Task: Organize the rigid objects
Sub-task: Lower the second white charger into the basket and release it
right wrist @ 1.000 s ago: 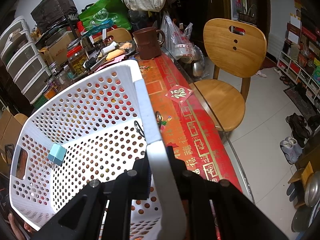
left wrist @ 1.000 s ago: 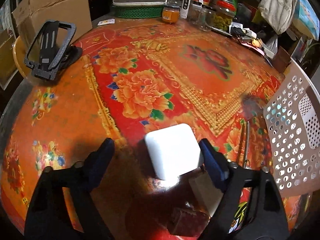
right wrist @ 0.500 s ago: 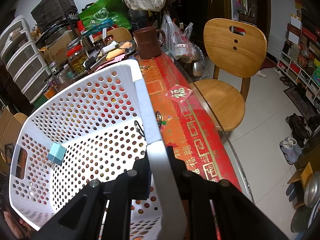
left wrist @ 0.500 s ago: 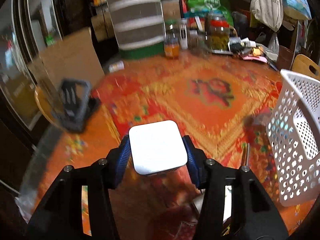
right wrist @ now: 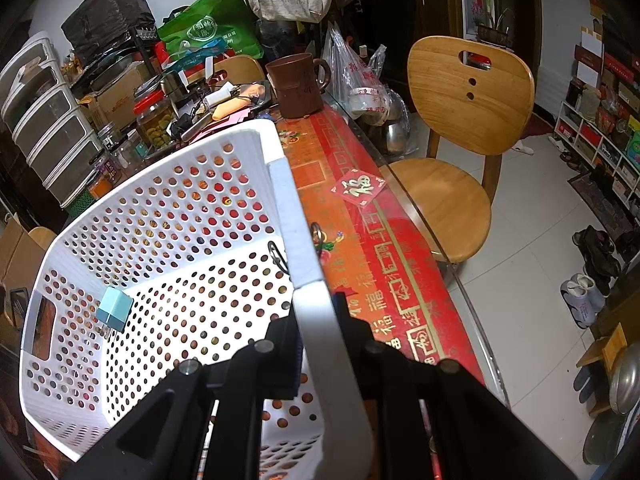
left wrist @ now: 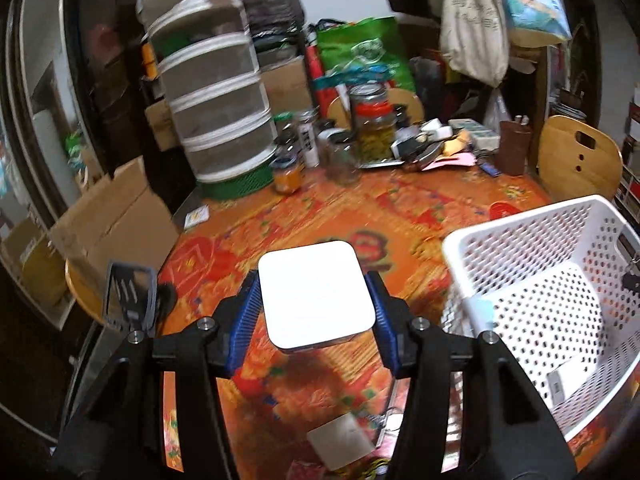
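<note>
My left gripper (left wrist: 314, 312) is shut on a flat white square box (left wrist: 316, 294), held in the air above the red floral table (left wrist: 312, 216). Its blue pads press both sides of the box. To its right stands the white perforated basket (left wrist: 516, 232). In the right wrist view my right gripper (right wrist: 320, 338) is shut on the rim of the white basket (right wrist: 316, 320). A small light-blue cube (right wrist: 115, 309) lies inside that basket near its far wall. A white card (left wrist: 564, 376) also lies on the basket's floor.
A black phone stand (left wrist: 129, 296) sits at the table's left edge. Another flat white square (left wrist: 340, 438) lies on the table below my left gripper. Jars (left wrist: 372, 128), a drawer tower (left wrist: 212, 108) and clutter line the far side. A wooden chair (right wrist: 460, 152) stands right of the table.
My left gripper closed on the white box and lifted it off the table, swinging right toward the basket. The right gripper kept still on the basket rim.
</note>
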`<state>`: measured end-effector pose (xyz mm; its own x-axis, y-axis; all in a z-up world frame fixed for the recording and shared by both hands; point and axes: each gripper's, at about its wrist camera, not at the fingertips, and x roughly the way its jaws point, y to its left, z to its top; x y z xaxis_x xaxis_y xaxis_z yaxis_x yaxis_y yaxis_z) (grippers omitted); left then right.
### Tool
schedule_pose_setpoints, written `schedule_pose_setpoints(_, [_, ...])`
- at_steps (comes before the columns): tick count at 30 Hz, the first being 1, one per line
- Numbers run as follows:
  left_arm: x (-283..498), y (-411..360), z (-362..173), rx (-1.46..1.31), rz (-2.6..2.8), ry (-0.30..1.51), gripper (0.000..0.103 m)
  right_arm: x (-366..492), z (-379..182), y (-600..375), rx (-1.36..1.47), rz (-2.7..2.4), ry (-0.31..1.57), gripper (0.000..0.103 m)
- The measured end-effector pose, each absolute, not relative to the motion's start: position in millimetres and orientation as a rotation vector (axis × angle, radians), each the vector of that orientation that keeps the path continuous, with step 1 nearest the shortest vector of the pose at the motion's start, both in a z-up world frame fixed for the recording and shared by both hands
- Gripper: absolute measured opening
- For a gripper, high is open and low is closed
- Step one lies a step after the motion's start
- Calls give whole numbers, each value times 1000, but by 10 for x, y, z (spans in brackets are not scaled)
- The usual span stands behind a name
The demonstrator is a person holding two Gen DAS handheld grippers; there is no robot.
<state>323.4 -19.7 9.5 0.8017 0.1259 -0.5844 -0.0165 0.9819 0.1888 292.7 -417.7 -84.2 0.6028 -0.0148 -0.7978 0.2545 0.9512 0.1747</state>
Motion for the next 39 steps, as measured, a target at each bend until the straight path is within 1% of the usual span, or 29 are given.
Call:
schedule_pose_setpoints(7, [3172, -783, 328, 253, 8, 596, 49, 2936, -843, -4172, 283, -155, 914, 11])
schedule_pose_setpoints(14, [3144, -1212, 319, 286, -39, 603, 49, 2937, -843, -4163, 283, -154, 914, 11])
schedule_pose_setpoints(22, [3195, -1592, 95, 328, -97, 647, 48, 2939, -841, -4152, 285, -152, 915, 11])
schedule_pose_setpoints(24, [3213, -1706, 30, 342, -110, 657, 47, 2939, -842, -4155, 285, -150, 915, 11])
schedule_pose_setpoints(26, [3227, -1827, -53, 361, -120, 675, 43, 2938, -844, -4155, 287, -146, 914, 11])
schedule_pose_setpoints(35, [3317, -2230, -460, 401, -220, 796, 43, 2944, -855, -4155, 291, -141, 916, 11])
schedule_pose_setpoints(37, [3318, -2250, -505, 383, -243, 816, 44, 2946, -858, -4155, 290, -141, 916, 11])
schedule_pose_setpoints(38, [3322, -2250, -500, 372, -252, 818, 47, 2946, -858, -4157, 290, -142, 916, 11])
schedule_pose_setpoints(39, [3319, -2239, -484, 359, -259, 810, 53, 2945, -857, -4159, 290, -141, 915, 11])
